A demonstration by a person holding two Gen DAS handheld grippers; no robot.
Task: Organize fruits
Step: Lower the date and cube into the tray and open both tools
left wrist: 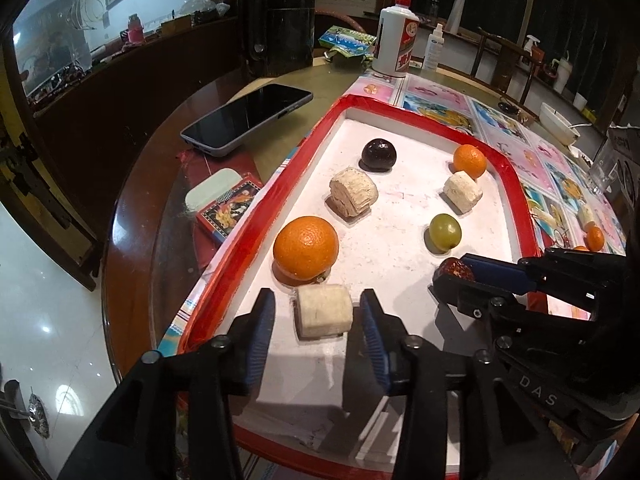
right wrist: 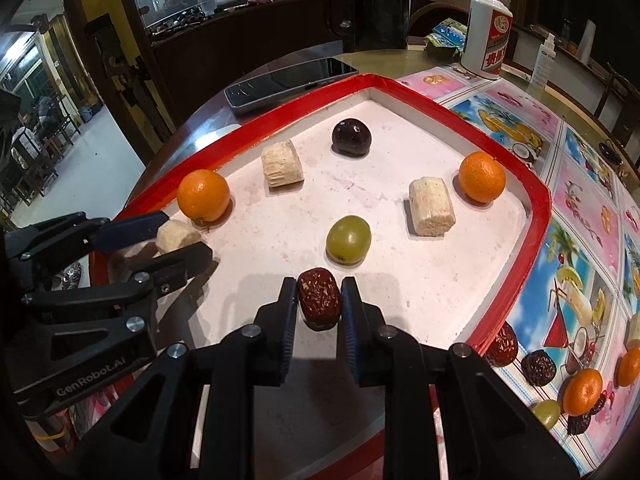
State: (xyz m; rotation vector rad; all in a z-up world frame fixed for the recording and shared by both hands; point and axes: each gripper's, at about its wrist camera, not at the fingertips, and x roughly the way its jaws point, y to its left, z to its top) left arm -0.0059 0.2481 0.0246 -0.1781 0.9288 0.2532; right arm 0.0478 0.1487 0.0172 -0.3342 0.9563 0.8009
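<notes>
Filling most of the round wooden table (left wrist: 132, 200) is a white tray with a red rim (left wrist: 516, 176), set on a bright fruit-print cloth (right wrist: 580, 184). Both grippers reach over its near edge. The left gripper (left wrist: 318, 314) stands with its jaws wide, one on each side of a pale banana chunk (left wrist: 323, 311) lying on the tray floor, with gaps showing on both sides. Just beyond that chunk sits a large orange (left wrist: 306, 247). The right gripper (right wrist: 319, 300) is clamped on a wrinkled red date (right wrist: 319, 298), both pads pressed against it at the tray's near side. Just past the date lies a green grape (right wrist: 347, 239). Further in are two more banana pieces (right wrist: 281, 163) (right wrist: 431, 205), a smaller orange (right wrist: 481, 176) near the far right rim and a dark plum (right wrist: 351, 137). More loose fruit lies on the cloth right of the tray.
</notes>
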